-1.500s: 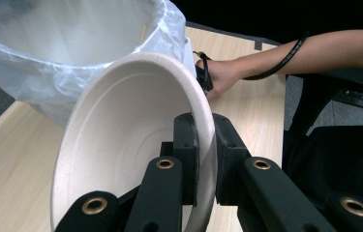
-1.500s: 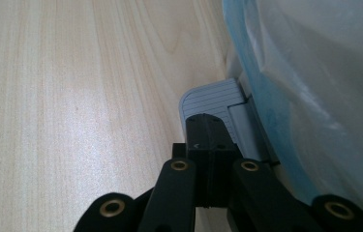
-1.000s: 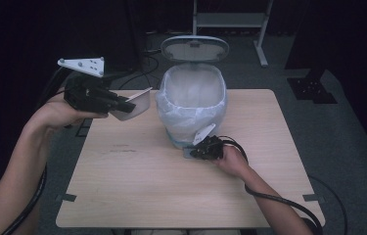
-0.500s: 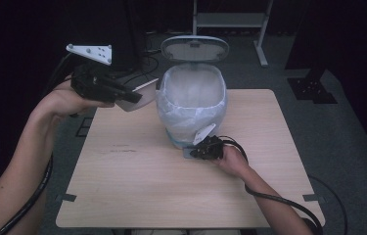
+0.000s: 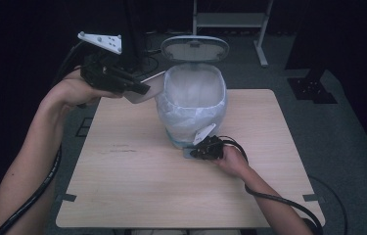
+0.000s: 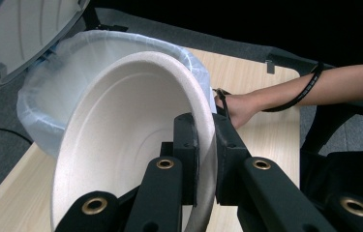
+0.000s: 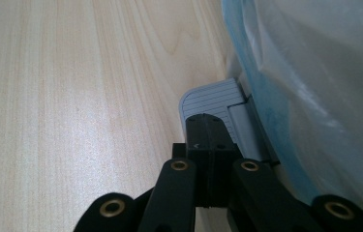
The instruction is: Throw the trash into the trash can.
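A pale blue pedal bin (image 5: 193, 103) lined with a white bag stands mid-table, its lid (image 5: 194, 48) raised. My left gripper (image 5: 139, 89) is shut on the rim of a white paper bowl (image 5: 148, 88), held tilted in the air just left of the bin's mouth. In the left gripper view the bowl (image 6: 126, 140) hangs on edge before the lined opening (image 6: 43, 101), and the two jaws pinch its rim. My right gripper (image 5: 199, 151) is low at the bin's base, shut with nothing between its jaws, and its tips (image 7: 209, 126) rest on the grey pedal (image 7: 208, 99).
The wooden table (image 5: 122, 171) lies bare around the bin. Black cables trail from both grippers off the near edge. A metal stand (image 5: 230, 19) and dark floor lie beyond the table's far side.
My left gripper has risen and moved right with the bowl, closer to the bin's open mouth. The right gripper has stayed on the pedal and the lid remains up.
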Action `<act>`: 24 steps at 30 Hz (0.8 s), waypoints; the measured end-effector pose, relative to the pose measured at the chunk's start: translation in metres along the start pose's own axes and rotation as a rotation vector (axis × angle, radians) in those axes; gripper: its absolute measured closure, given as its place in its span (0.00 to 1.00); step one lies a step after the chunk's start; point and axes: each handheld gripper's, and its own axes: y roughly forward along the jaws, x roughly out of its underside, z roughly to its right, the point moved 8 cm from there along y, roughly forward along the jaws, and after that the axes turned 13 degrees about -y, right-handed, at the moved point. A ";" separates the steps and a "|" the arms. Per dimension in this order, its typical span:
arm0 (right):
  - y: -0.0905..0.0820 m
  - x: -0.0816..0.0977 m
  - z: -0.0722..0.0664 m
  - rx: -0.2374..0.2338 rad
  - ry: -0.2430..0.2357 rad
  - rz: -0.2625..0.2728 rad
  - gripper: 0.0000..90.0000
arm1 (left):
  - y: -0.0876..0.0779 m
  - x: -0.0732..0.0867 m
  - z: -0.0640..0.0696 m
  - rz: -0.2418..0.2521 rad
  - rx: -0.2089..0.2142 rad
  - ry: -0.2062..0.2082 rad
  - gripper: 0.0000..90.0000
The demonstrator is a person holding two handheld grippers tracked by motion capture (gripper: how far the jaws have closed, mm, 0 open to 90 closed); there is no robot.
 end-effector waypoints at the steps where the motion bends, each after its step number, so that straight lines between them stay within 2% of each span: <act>1: 0.000 0.000 0.000 0.000 0.000 0.000 1.00 | 0.001 -0.001 -0.001 -0.002 0.001 0.000 0.92; 9: 0.000 0.000 0.000 -0.001 0.004 0.000 1.00 | 0.010 -0.008 -0.003 -0.015 0.001 0.009 0.92; 22: 0.000 0.000 0.000 -0.001 0.001 -0.002 1.00 | 0.023 -0.027 0.001 -0.018 0.014 0.030 0.92; 24: 0.000 0.000 0.000 0.000 0.000 0.000 1.00 | 0.026 -0.028 0.001 -0.031 0.010 0.035 0.92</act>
